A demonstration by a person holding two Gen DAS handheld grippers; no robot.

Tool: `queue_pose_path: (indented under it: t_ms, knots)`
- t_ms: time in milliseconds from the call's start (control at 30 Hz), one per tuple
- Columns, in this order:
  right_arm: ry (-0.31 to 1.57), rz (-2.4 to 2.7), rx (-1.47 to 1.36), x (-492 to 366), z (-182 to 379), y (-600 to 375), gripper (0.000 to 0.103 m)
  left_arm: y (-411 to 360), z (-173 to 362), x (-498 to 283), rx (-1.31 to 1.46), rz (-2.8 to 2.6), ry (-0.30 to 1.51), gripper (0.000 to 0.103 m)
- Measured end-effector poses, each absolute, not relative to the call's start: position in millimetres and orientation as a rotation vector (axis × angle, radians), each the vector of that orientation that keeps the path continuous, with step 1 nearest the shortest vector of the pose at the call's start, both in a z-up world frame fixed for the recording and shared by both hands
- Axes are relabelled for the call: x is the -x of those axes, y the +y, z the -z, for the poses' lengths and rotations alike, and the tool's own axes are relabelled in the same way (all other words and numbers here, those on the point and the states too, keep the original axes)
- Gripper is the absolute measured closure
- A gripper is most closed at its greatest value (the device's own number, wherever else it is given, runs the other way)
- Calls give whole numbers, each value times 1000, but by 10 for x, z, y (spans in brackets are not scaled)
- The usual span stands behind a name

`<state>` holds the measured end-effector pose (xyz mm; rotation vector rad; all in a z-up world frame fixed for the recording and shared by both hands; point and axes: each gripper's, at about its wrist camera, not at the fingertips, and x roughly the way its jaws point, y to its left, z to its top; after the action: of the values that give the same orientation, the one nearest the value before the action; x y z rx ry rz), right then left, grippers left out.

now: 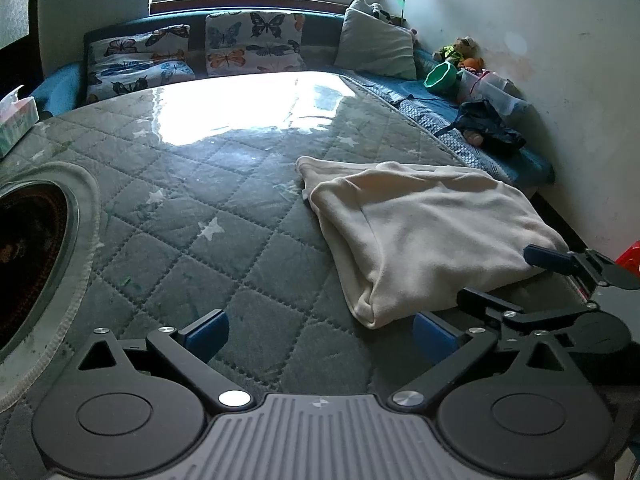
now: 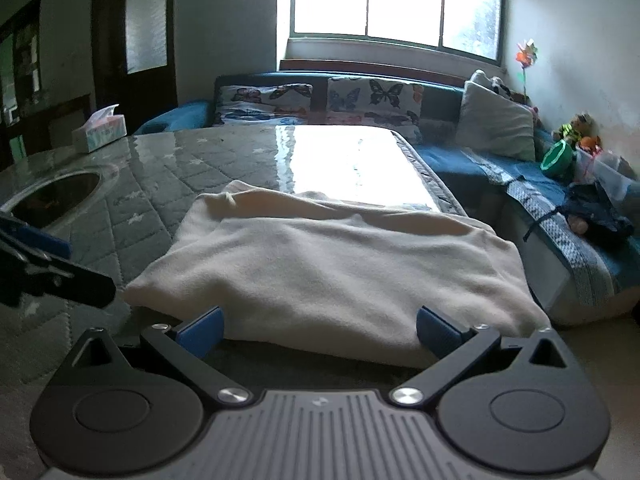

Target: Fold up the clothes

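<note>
Cream folded garment point(image 2: 328, 264) on quilted table point(image 1: 224, 216); left tool point(image 1: 320, 332) wide, empty | right tool point(image 2: 320, 330) wide, empty

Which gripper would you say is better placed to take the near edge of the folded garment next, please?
Probably the right gripper: its open jaws face the garment's near edge squarely. The left gripper, also open, sits off the garment's near left corner, over the quilted cover.

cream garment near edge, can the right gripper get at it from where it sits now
Probably yes. The right gripper is open with the cream garment's near edge lying just ahead between its pads, nothing in between; the left gripper sits off to the side.
</note>
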<state>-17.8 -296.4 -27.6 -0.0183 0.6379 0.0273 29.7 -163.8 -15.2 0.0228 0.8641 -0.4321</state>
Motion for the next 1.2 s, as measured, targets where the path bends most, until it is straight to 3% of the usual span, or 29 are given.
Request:
queue_pose_path:
  t_ms: [1200]
  knots:
    - [696, 68, -160, 589, 289, -3086, 0, -1826, 236, -76, -71, 475, 880, 2]
